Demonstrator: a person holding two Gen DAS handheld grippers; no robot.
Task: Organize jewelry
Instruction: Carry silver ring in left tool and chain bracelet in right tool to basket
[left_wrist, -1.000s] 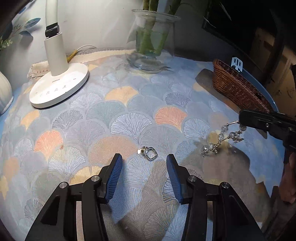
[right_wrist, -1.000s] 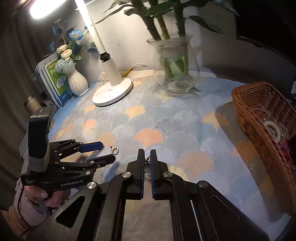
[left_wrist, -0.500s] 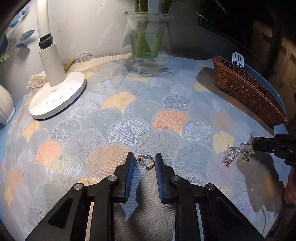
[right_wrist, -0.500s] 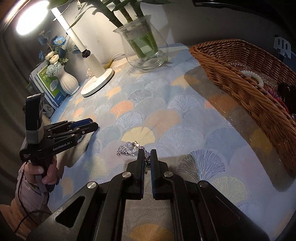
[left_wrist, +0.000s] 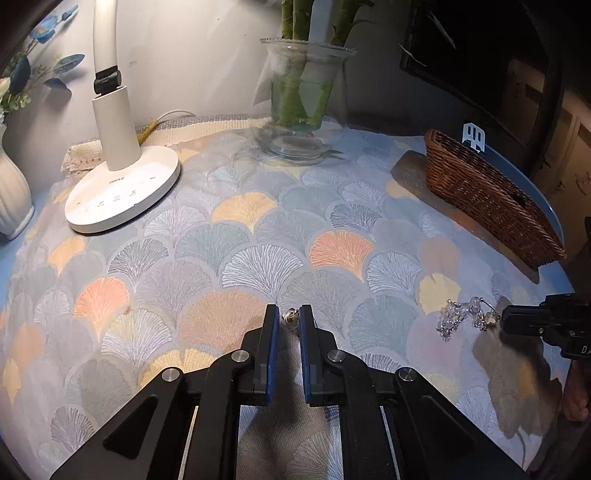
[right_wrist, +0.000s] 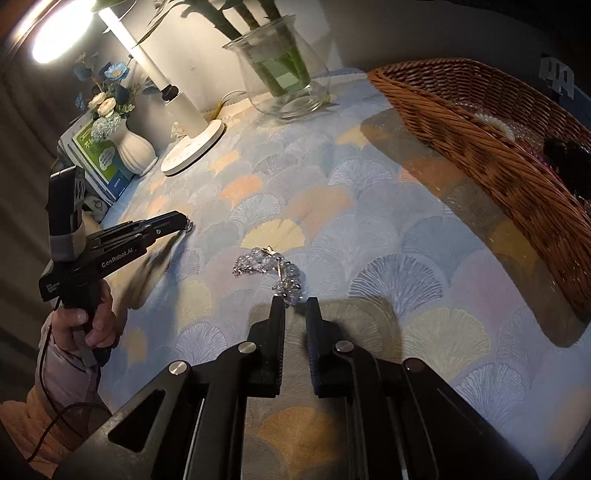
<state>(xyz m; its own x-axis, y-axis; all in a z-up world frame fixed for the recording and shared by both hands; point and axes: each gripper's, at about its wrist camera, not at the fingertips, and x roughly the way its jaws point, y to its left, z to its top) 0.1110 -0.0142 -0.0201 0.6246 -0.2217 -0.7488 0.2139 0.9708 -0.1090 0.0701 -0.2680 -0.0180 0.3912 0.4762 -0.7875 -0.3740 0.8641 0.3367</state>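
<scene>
The left tongs (left_wrist: 288, 319) are down on the desk, and their blue pads have just been closing; they now pinch a small metal charm (left_wrist: 290, 316) between their tips, with only a bit of it showing in the narrow gap. From the right wrist view the same tongs (right_wrist: 183, 221) appear at the left, held by a hand (right_wrist: 86, 325) in a pale sleeve, their tips together on something shiny. The right tongs (right_wrist: 294, 304) have just been opening a little: the jaws stand slightly apart, and the near end of a clear-bead bracelet (right_wrist: 267, 267) lies just at their tips, the rest of it heaped on the patterned cloth (right_wrist: 369, 229) ahead. Whether the pads touch the beads cannot be told; they do not appear to press on them. In the left wrist view the bracelet (left_wrist: 463, 315) lies on the cloth just in front of the right tongs (left_wrist: 504, 320) at the right edge. A brown wicker basket (right_wrist: 491, 155) sits well apart to the right on the cloth, with some pale and dark pieces inside that are too dim to name. At the back stand a white lamp (left_wrist: 118, 177), a glass vase (left_wrist: 304, 107) of green stalks and a white vase (right_wrist: 135, 149) of flowers.
</scene>
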